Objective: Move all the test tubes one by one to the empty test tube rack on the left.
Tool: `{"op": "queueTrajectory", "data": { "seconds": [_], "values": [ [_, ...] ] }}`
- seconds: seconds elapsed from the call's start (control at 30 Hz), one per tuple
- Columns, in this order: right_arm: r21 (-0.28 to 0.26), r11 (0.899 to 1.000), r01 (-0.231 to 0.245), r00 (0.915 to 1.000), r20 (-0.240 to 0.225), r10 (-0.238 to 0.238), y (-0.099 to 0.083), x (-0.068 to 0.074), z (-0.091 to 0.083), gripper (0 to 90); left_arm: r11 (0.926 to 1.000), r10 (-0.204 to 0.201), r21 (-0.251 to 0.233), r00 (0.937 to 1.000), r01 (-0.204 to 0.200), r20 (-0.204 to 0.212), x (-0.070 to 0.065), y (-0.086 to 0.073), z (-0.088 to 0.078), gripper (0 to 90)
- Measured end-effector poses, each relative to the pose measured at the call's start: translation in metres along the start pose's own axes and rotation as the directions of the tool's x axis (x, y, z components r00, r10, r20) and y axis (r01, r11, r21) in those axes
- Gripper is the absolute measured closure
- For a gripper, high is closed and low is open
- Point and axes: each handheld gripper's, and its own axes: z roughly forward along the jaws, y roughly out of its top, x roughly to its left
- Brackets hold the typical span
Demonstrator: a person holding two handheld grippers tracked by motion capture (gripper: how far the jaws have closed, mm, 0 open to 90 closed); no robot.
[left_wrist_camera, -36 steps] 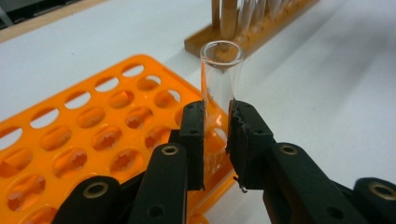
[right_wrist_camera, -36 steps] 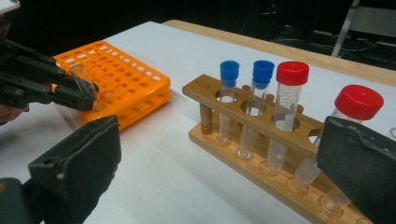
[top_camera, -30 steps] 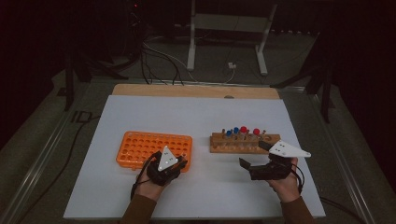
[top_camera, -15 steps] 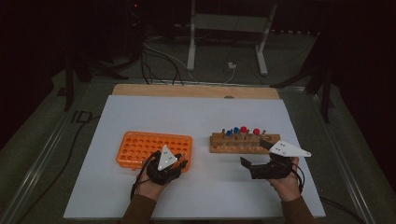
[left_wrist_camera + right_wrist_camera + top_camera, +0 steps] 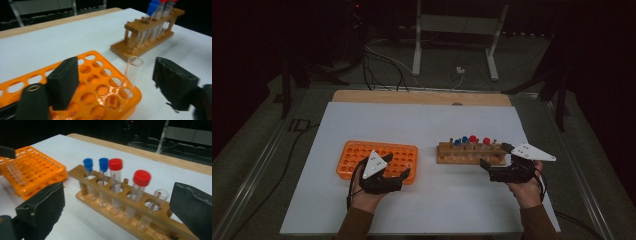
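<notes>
Our left hand-held gripper point(image 5: 113, 85) stands open at the near right corner of the orange rack point(image 5: 100, 97), where an uncapped glass tube point(image 5: 131, 71) stands upright between its jaws. Our right hand-held gripper point(image 5: 120, 215), also open and empty, faces the wooden rack point(image 5: 120, 195) of capped tubes on the desk point(image 5: 437, 125).

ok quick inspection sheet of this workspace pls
surface: white sheet on a wooden table.
job's things: orange rack with one uncapped clear tube in a corner hole; wooden rack holding two blue-capped tubes, two red-capped tubes and an uncapped one.
clutter: nothing seen.
grippers: left gripper open at the orange rack; right gripper open facing the wooden rack.
cables: floor cables behind the table.
surroundings: dark; white stand behind.
</notes>
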Motion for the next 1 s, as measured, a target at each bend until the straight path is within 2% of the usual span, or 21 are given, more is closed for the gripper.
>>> {"op": "queueTrajectory", "data": {
  "seconds": [0.2,0.3,0.43,0.47,0.53,0.6,0.73,0.83,0.87,0.9,1.0],
  "values": [
    [0.006,1.0,-0.009,0.9995,0.031,0.008,0.003,-0.009,0.003,1.0,0.9987,-0.023,-0.047,0.9995,0.022,-0.021,0.007,0.003,-0.008,16.6],
    [0.009,1.0,-0.015,0.9988,0.046,0.015,0.004,-0.015,0.005,4.9,0.9973,-0.048,-0.057,0.9984,0.046,-0.031,0.011,0.004,-0.013,15.5],
    [0.023,0.999,-0.031,0.9975,0.064,0.029,0.003,-0.024,0.009,8.3,0.9958,-0.072,-0.062,0.9949,0.068,-0.071,0.017,0.005,-0.02,1.9],
    [0.027,0.999,-0.031,0.9972,0.069,0.029,0.003,-0.026,0.011,8.8,0.9952,-0.075,-0.068,0.9945,0.07,-0.073,0.018,0.005,-0.022,1.7],
    [0.054,0.997,-0.056,0.9948,0.088,0.051,0.001,-0.033,0.015,16.5,0.9941,-0.08,-0.081,0.9929,0.073,-0.089,0.02,0.006,-0.025,1.4],
    [0.061,0.996,-0.059,0.9941,0.095,0.053,0.0,-0.034,0.016,18.5,0.9931,-0.085,-0.088,0.9918,0.077,-0.095,0.022,0.006,-0.027,1.3],
    [0.083,0.994,-0.075,0.9904,0.122,0.065,-0.003,-0.04,0.022,37.5,0.9915,-0.093,-0.103,0.9874,0.08,-0.128,0.024,0.006,-0.031,1.3],
    [0.098,0.993,-0.071,0.9905,0.124,0.059,-0.005,-0.041,0.027,49.9,0.9901,-0.101,-0.111,0.9851,0.086,-0.139,0.025,0.006,-0.033,1.3],
    [0.102,0.993,-0.06,0.9908,0.127,0.046,-0.006,-0.041,0.03,56.8,0.9903,-0.099,-0.111,0.9844,0.083,-0.146,0.025,0.006,-0.033,1.4],
    [0.102,0.993,-0.06,0.9908,0.127,0.046,-0.006,-0.041,0.03,56.8,0.99,-0.1,-0.114,0.9839,0.083,-0.148,0.025,0.006,-0.033,1.4],
    [0.109,0.992,-0.058,0.9899,0.135,0.043,-0.008,-0.042,0.034,67.0,0.9902,-0.098,-0.114,0.9825,0.08,-0.159,0.025,0.006,-0.034,1.4]
  ]
}}
